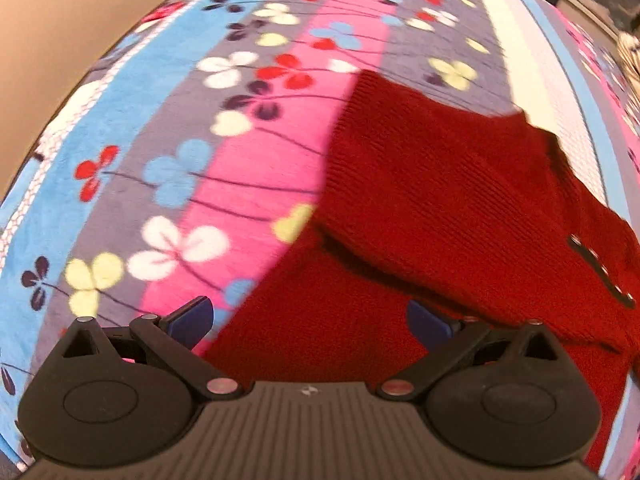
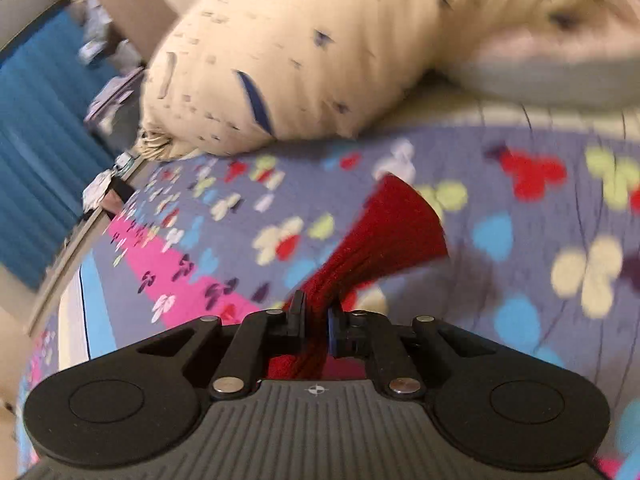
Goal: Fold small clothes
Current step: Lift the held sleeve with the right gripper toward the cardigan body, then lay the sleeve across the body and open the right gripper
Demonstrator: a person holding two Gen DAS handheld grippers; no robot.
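Note:
A small red knit sweater [image 1: 432, 184] lies on a flowered blanket [image 1: 168, 152], one part folded over the body, with a dark buttoned strip at the right edge. My left gripper [image 1: 310, 322] is open, its blue pads apart just above the sweater's near edge, holding nothing. In the right wrist view my right gripper [image 2: 317, 314] is shut on a bunched end of the red sweater [image 2: 384, 232], which fans out past the fingers above the blanket [image 2: 520, 280].
A cream patterned pillow [image 2: 304, 48] lies on the bed beyond the right gripper. A blue curtain [image 2: 36, 140] and the bed's edge are at the left. The blanket's white and blue stripes [image 1: 532, 64] run along the far right.

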